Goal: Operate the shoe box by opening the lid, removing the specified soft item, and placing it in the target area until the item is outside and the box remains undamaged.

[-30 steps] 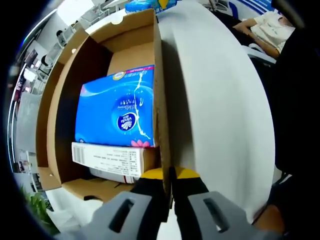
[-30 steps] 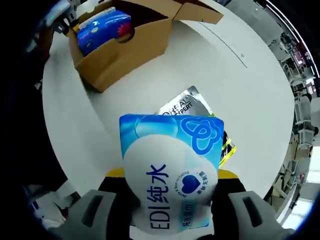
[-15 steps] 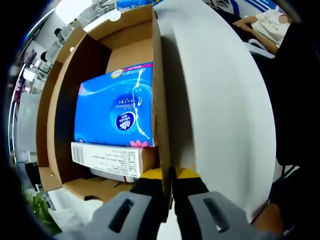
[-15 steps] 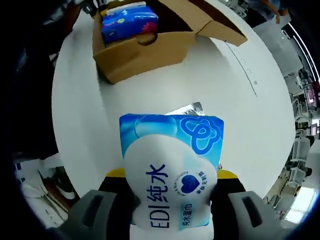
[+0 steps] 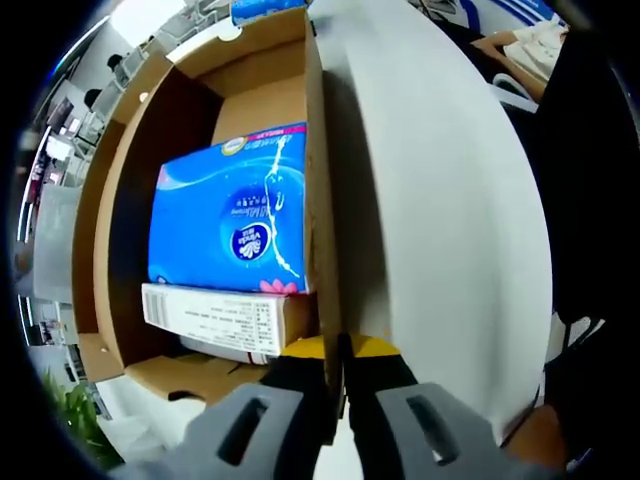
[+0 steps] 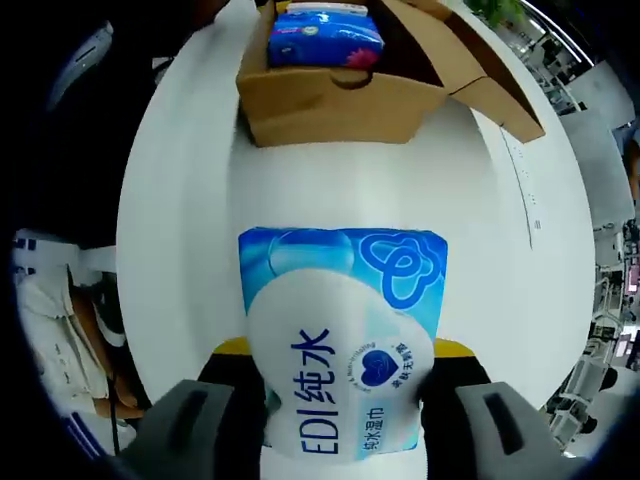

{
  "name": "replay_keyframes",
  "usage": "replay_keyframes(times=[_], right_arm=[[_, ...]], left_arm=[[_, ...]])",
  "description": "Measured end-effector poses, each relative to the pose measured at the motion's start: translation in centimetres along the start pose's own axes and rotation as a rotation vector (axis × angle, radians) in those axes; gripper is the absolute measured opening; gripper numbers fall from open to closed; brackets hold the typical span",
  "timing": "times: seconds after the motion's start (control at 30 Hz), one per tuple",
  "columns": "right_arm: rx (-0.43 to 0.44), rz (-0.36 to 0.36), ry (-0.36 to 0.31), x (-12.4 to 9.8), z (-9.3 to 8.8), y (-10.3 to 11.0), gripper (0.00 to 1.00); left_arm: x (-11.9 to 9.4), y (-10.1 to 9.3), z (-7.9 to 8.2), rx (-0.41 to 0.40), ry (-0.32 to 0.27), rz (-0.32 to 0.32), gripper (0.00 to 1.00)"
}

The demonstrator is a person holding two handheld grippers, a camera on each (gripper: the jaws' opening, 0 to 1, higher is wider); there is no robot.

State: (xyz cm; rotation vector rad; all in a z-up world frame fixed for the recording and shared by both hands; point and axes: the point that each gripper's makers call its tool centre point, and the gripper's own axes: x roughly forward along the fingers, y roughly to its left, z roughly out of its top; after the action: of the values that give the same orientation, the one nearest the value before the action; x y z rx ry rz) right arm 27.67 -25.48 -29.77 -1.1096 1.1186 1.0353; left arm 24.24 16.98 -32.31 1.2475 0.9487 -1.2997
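1. Shoe box (image 5: 200, 120) of brown cardboard stands open on the white desk (image 5: 440, 220); in the left gripper view its inside faces the camera.
2. Left gripper (image 5: 335, 385) has its jaws closed narrowly on the thin edge of the box's side wall (image 5: 322, 200), one jaw on either face of the cardboard.
3. Inside the box lies a blue tissue pack (image 5: 232, 215) with white swirls and a round logo. Just below it in that view sits a white carton (image 5: 215, 320) with small printed text, touching the pack's edge.
4. Right gripper (image 6: 340, 400) holds a soft blue-and-white wet-wipes pack (image 6: 342, 340) between its jaws; the pack bulges between them and covers the middle of the right gripper view. It bears blue lettering and a blue heart mark.
5. Wet-wipes pack is outside the box, above the white desk (image 6: 190, 200) and well apart from the box. Whether it touches the desk surface cannot be told.
6. In the right gripper view the shoe box (image 6: 340, 95) sits near the top, with the blue tissue pack (image 6: 325, 35) showing over its rim. Its lid flap (image 6: 490, 80) hangs open to the right in that view.
7. At the left edge of the right gripper view, pale cloth (image 6: 50, 300) lies beyond the desk.
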Motion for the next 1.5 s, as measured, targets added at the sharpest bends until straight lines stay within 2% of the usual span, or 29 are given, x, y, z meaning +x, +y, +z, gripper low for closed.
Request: replay_keyframes(times=[0.33, 0.7, 1.03, 1.5], right_arm=[[-0.058, 0.009, -0.022, 0.8, 0.7, -0.5, 0.61], [-0.098, 0.032, -0.014, 2.0, 1.3, -0.8, 0.61], [-0.144, 0.047, 0.011, 3.2, 0.6, -1.3, 0.61], [-0.14, 0.069, 0.032, 4.0, 0.4, -1.4, 0.64]], left_arm=[[0.0, 0.0, 0.0, -0.005, 0.009, 0.005, 0.03], [-0.1, -0.1, 0.0, -0.011, 0.003, 0.003, 0.03], [0.0, -0.1, 0.1, -0.013, 0.003, 0.003, 0.03], [0.1, 0.0, 0.1, -0.02, 0.004, 0.003, 0.03]])
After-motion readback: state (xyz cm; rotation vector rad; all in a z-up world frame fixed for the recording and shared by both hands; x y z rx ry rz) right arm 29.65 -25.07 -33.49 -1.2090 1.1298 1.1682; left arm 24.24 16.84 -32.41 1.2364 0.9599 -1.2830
